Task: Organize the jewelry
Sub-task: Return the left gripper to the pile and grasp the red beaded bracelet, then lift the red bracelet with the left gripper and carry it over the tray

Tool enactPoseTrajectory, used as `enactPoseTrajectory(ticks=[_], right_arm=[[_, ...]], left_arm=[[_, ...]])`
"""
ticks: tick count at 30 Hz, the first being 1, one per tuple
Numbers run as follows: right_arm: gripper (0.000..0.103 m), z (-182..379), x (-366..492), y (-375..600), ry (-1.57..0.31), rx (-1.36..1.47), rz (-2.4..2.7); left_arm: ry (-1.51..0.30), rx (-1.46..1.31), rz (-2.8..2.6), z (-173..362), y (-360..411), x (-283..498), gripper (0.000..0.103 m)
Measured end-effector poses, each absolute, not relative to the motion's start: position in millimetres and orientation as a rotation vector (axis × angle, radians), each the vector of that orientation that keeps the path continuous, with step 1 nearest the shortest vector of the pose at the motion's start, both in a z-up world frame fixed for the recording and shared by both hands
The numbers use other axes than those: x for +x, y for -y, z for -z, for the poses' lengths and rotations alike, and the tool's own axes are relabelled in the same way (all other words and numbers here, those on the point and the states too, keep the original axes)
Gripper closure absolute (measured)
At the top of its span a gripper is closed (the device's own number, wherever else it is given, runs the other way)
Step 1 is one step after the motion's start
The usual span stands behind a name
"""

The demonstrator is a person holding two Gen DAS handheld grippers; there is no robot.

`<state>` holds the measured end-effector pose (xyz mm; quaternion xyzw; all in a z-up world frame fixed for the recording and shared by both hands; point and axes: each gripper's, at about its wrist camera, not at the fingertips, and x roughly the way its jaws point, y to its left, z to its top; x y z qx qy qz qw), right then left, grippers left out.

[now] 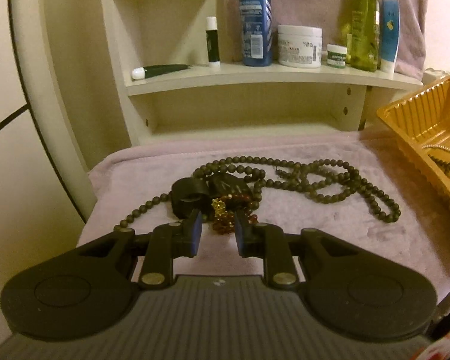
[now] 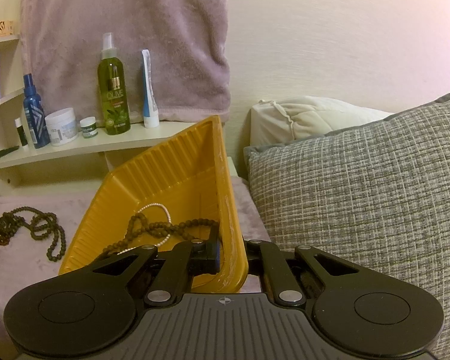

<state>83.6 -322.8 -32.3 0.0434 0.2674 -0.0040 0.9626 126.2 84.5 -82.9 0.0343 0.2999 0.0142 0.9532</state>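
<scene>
On the pink cloth (image 1: 300, 237) lies a tangle of jewelry: a long dark bead necklace (image 1: 315, 180), black chunky pieces (image 1: 189, 198) and a red bead bracelet with a gold charm (image 1: 222, 225). My left gripper (image 1: 217, 220) hangs low over it with its jaws apart. The red bracelet lies at its fingertips, and the pads are not pressing on it. My right gripper (image 2: 232, 258) is shut on the near rim of the orange ribbed tray (image 2: 171, 174), which it holds tilted up. A pearl strand (image 2: 159, 210) and a dark bead strand (image 2: 171, 228) rest inside the tray.
A cream shelf (image 1: 255, 75) behind the cloth carries a blue bottle (image 1: 255, 21), a white jar (image 1: 299, 46) and a green bottle (image 1: 363, 30). A grey woven cushion (image 2: 360, 195) and a white pillow (image 2: 309, 117) stand to the tray's right.
</scene>
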Motion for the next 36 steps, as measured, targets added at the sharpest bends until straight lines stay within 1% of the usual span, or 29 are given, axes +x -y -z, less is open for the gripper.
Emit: enactPoseTrajectory(ticks=[13, 15, 17, 19, 27, 36], right_arm=[[0.096, 33.5, 83.8, 325.0, -0.544, 0.083, 0.008], [0.096, 33.7, 83.6, 325.5, -0.543, 0.083, 0.007], [0.096, 34.0, 83.3, 325.7, -0.542, 0.083, 0.008], [0.096, 33.8, 82.7, 325.2, -0.542, 0.083, 0.007], [0.096, 33.8, 82.7, 324.5, -0.541, 0.084, 0.006], [0.096, 31.3, 82.2, 322.9, -0.537, 0.089, 0.005]], left_arm=[[-0.627, 0.099, -0.018, 90.4, -82.0, 142.2, 0.083], [-0.633, 0.098, -0.013, 89.9, -81.7, 142.1, 0.087], [-0.639, 0.102, -0.002, 89.6, -79.7, 140.8, 0.095], [-0.640, 0.117, -0.004, 89.0, -77.3, 138.3, 0.099], [-0.602, 0.099, 0.018, 74.6, -72.6, 123.7, 0.099], [-0.534, 0.077, 0.084, 31.1, -63.5, 119.4, 0.099]])
